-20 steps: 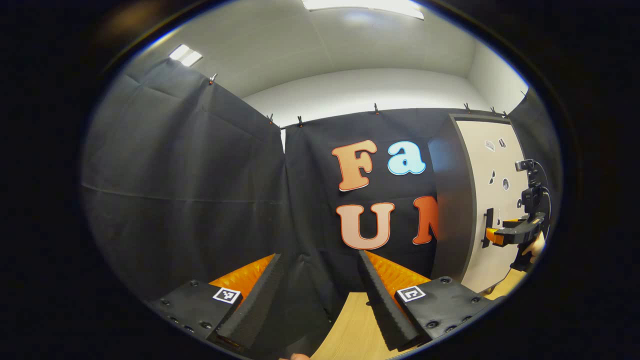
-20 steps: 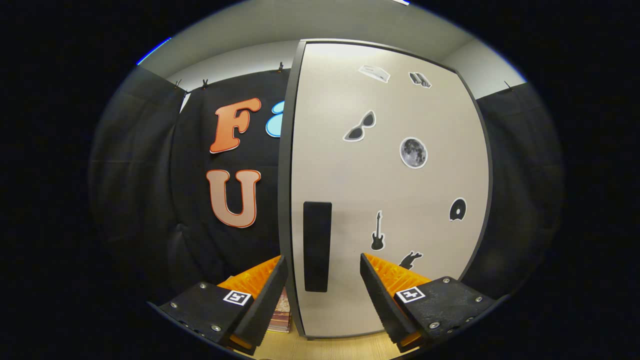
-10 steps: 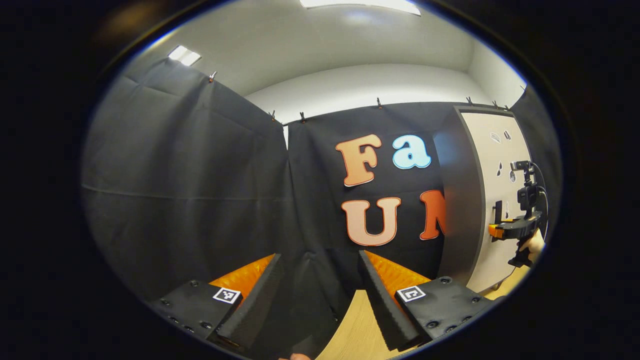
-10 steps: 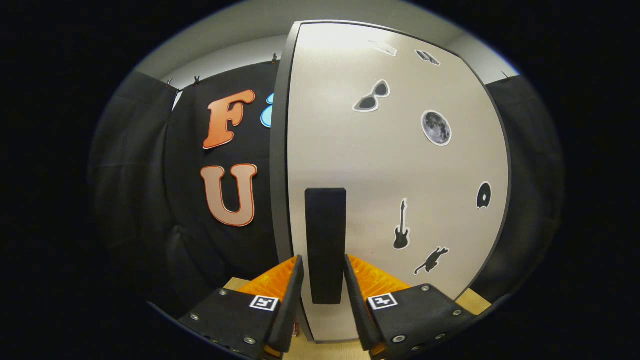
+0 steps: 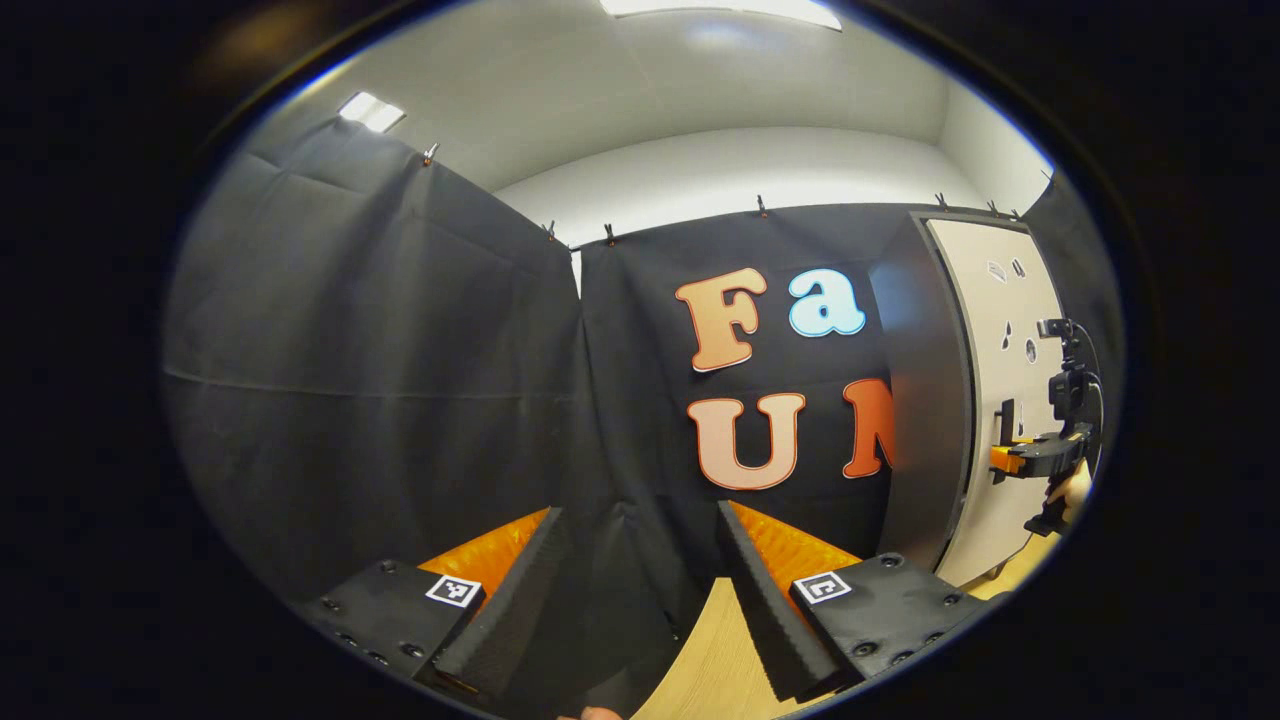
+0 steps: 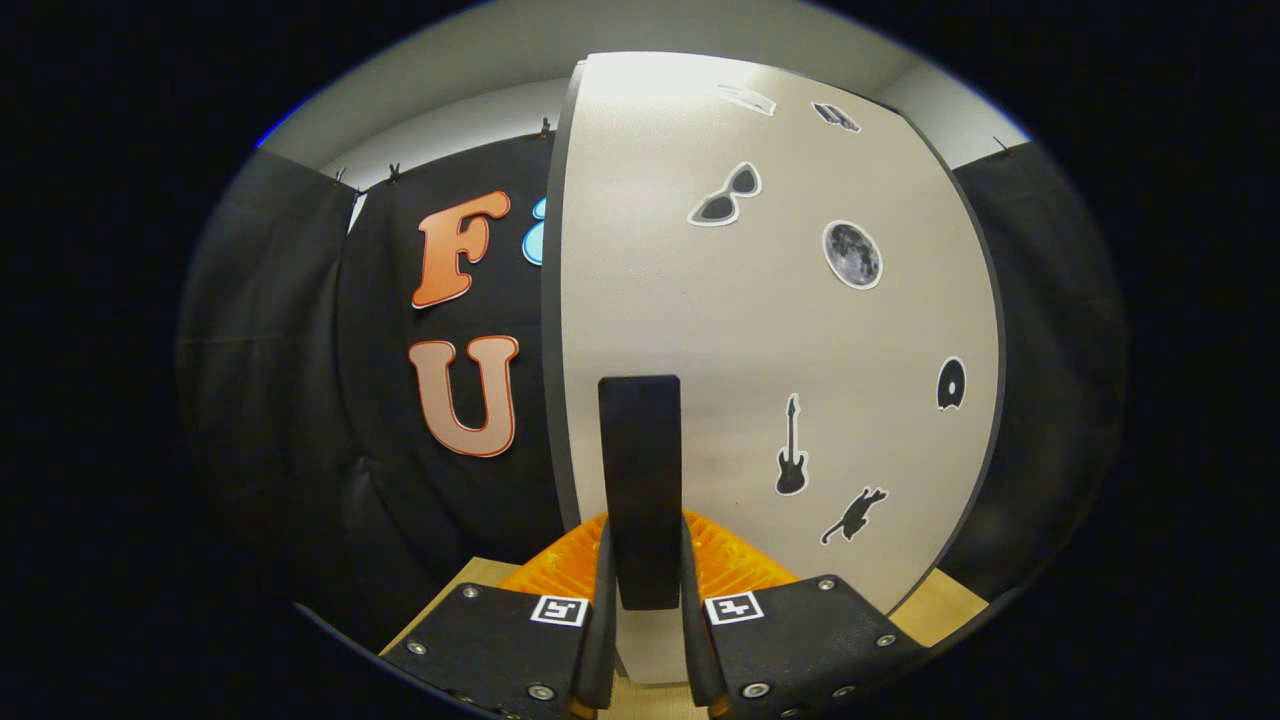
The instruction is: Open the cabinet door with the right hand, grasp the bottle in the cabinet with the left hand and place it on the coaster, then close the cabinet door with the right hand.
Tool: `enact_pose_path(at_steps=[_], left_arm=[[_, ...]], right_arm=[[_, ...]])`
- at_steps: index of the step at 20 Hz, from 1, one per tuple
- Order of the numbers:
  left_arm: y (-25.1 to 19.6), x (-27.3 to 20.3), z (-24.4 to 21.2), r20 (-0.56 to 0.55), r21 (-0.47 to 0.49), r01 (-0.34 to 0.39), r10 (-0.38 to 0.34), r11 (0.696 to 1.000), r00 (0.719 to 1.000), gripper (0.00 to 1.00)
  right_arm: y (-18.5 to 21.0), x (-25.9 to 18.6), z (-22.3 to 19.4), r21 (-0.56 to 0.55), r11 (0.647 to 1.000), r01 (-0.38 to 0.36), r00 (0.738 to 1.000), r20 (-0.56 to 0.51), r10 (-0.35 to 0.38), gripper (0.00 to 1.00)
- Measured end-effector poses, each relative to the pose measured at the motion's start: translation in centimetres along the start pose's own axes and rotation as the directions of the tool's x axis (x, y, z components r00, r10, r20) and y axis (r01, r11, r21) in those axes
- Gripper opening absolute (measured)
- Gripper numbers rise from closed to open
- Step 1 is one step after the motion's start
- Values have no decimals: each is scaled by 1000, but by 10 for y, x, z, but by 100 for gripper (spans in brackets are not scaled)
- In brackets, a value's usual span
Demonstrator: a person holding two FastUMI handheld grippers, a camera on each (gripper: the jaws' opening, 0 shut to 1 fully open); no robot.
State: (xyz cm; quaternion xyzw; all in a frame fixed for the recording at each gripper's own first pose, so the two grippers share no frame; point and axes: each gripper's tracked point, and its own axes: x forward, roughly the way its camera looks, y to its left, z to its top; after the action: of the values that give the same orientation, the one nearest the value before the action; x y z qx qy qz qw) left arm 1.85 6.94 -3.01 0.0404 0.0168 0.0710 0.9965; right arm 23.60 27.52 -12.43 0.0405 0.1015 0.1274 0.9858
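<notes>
Right gripper view: right tongs (image 6: 642,640) pinch the cabinet door's (image 6: 760,330) handle (image 6: 640,480); left tongs (image 5: 640,600) spread.

Lighting even and bright, from ceiling panels (image 5: 722,8) overhead. Mild glare on the door (image 6: 700,90) top edge. Strong fisheye bending toward the rims. Both views sharp; no motion blur. Shadows soft, faint.
</notes>
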Motion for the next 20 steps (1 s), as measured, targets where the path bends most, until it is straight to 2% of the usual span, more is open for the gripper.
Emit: enact_pose_path(at_steps=[10,11,12,17,20], left_arm=[[5,-37,9,20,-23,-9,10,1000,1000,98],[5,-40,10,19,-25,-10,11,1000,1000,99],[9,-41,9,19,-22,-14,15,1000,1000,98],[7,-48,13,23,-18,-16,16,1000,1000,96],[-3,-48,12,25,-17,5,-5,1000,1000,99]], right_arm=[[-6,-39,5,17,1000,-4,1000,13,3,26],[-8,-44,5,25,1000,0,1000,16,-1,23],[-10,-49,7,21,1000,1,1000,21,-2,26],[-22,-69,7,-19,1000,-7,1000,25,7,26],[-36,-80,9,-56,998,7,1000,31,-5,26]])
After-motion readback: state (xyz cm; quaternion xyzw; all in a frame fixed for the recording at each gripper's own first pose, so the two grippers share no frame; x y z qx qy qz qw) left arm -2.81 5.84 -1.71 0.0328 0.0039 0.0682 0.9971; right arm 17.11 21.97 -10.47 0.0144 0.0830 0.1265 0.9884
